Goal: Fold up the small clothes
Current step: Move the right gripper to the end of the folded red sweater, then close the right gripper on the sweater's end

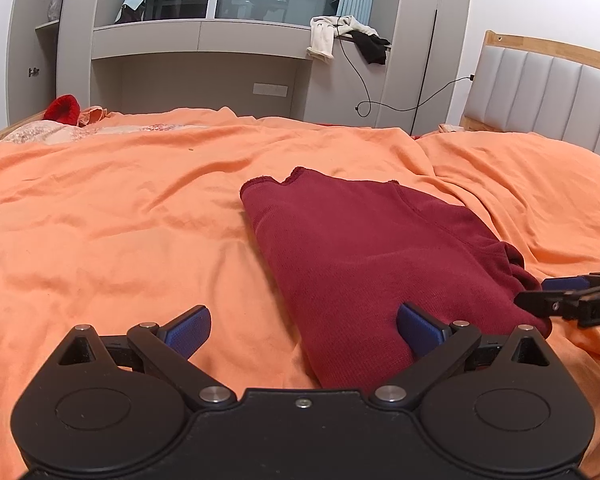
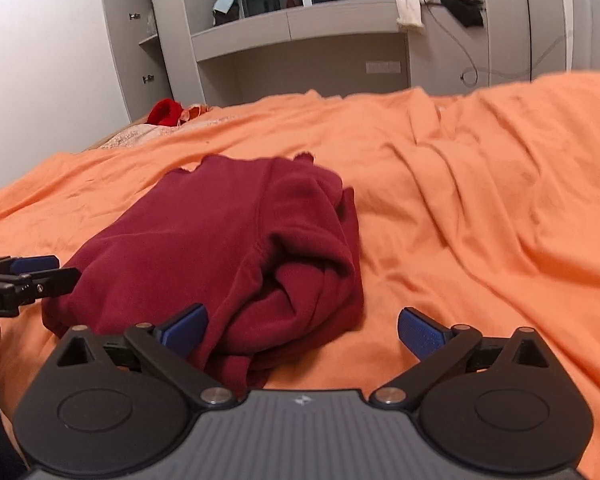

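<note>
Folded maroon garment (image 1: 364, 248) on the orange bedsheet (image 1: 120, 220). Left gripper (image 1: 304, 332) and right gripper (image 2: 303, 330), released, flank the garment's near edge, grasping nothing.

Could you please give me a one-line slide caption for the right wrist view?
Open right claw poised over a folded maroon garment lying on the orange bedsheet.

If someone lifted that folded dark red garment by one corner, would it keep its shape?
Probably not. The dark red garment looks like soft knit, with loose rolled folds at its near end, so it would likely droop and unfold. Pushed, it would probably bunch up on the wrinkled orange bedspread rather than slide.
</note>
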The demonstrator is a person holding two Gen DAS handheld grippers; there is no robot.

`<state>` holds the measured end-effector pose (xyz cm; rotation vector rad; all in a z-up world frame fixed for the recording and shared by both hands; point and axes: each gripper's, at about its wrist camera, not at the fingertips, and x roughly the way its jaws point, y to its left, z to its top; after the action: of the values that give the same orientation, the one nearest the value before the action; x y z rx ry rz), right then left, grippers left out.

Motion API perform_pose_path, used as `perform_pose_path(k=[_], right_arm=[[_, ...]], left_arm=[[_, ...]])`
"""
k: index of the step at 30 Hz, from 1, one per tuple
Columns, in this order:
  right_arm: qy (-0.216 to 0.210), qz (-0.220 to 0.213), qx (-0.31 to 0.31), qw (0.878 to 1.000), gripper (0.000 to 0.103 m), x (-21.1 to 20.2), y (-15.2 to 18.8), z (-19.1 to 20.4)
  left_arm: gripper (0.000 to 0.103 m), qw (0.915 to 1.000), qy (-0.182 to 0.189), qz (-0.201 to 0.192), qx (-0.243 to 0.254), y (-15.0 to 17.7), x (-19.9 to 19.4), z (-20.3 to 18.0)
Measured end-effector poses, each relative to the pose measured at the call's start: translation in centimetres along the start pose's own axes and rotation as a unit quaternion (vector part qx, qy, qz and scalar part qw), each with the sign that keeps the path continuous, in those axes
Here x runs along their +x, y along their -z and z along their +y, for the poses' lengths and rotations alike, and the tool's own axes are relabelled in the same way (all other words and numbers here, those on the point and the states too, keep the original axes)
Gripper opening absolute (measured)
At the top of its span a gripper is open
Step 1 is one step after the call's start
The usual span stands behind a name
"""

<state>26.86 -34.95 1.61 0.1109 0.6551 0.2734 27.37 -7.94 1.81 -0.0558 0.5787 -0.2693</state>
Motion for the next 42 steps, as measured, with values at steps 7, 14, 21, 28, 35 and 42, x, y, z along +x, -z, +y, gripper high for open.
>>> perform_pose_path(k=[7,14,21,28,35,42], right_arm=[[-0.029,-0.049,0.084,0.995,0.103,-1.3,-1.1,-2.3],[-0.032,-0.098,0.148,0.984,0.095,1.1,-2.9,-3.9],[-0.004,-0.100,0.166,0.981,0.081,5.2,-4.9,-4.3],[-0.005,-0.066,0.141,0.988,0.028,6.8,-4.2,-3.9],[0.006,-0.072,0.120,0.990,0.010,5.9,-4.0,-3.5],[0.006,-0.069,0.131,0.989,0.023,5.6,-3.7,-3.9]], left_arm=[[0.100,1.0000,-0.001,0.000,-0.001,0.1,0.2,0.0],[0.100,1.0000,-0.001,0.000,0.000,0.1,0.2,-0.1],[0.100,1.0000,0.001,-0.002,0.004,0.4,0.2,0.2],[0.100,1.0000,0.007,-0.001,0.003,0.4,0.2,0.5],[0.100,1.0000,0.006,-0.004,0.005,0.5,0.3,0.5],[0.100,0.9999,0.005,-0.005,0.007,0.6,0.2,0.4]])
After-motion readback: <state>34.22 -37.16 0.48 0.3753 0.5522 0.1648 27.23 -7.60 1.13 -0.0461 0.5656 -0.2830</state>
